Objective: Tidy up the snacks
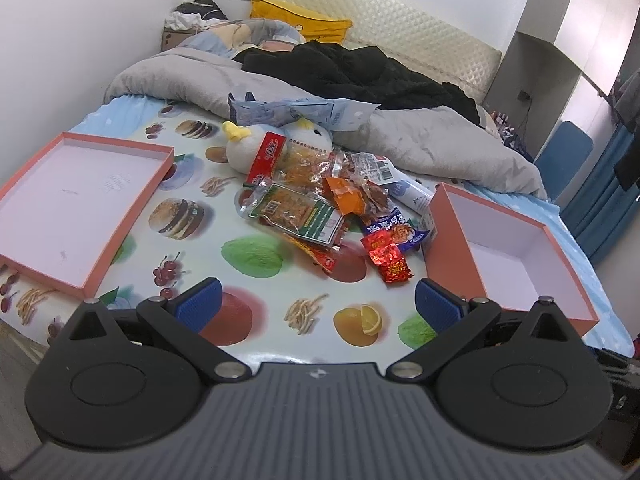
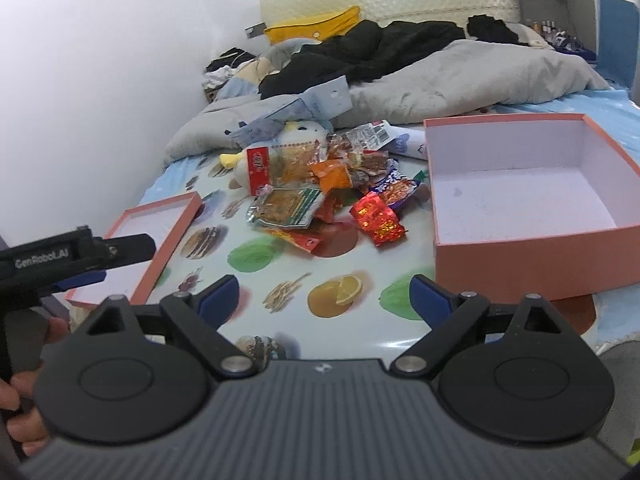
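**Ana:** Left wrist view first: the left gripper point(image 1: 316, 300) hangs wide apart with nothing between its pads, and the snack pile point(image 1: 320, 204) lies ahead of it, well beyond the tips. The shallow lid point(image 1: 86, 200) sits off to its left, the deep pink box point(image 1: 516, 248) to its right.

**Ben:** And the right gripper point(image 2: 324, 300) is wide too, empty, though its span has narrowed a little from full stretch. The pile is ahead and slightly left of it, the box just beside its right finger.

**Ana:** What worries you?

**Ben:** The packets overlap. Closing on the red foil packets point(image 2: 378, 218) at the near edge could drag the clear wrapper point(image 2: 286, 208) along, I'd guess, or the foil could slip out of the pads.

**Ana:** The plush toy point(image 1: 276, 142) touches the back of the heap, so a deep reach could snag it. And a right-hand swing might clip the box wall, since it stands so near.
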